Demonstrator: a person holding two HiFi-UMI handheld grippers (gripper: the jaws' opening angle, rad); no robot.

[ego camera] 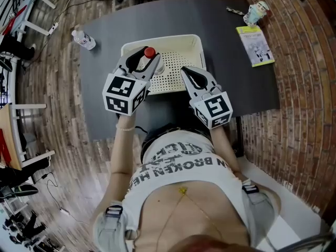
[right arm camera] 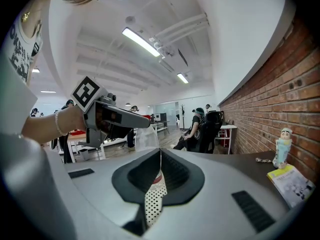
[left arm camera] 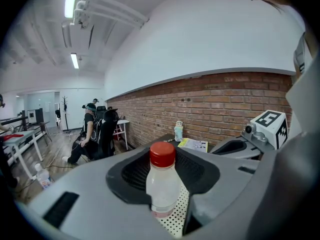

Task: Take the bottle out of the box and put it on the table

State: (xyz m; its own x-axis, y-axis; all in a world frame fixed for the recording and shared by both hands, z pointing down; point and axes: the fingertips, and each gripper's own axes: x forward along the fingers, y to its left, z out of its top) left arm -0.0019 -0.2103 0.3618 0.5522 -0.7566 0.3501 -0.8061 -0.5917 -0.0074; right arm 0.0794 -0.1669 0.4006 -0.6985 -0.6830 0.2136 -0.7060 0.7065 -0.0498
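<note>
Dark table [ego camera: 236, 77], its box [ego camera: 178, 37] whole only from the head view; left gripper [ego camera: 143, 61] pinches the bottle [left arm camera: 162, 184], right gripper [right arm camera: 159, 156] pressed together.

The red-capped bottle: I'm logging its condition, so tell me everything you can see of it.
The bottle is small, translucent whitish plastic, with a red screw cap and a pinkish band low on its body. It stands upright, gripped at its body by the left gripper, above the white perforated box. Its base is hidden, so contact with the box cannot be told.
</note>
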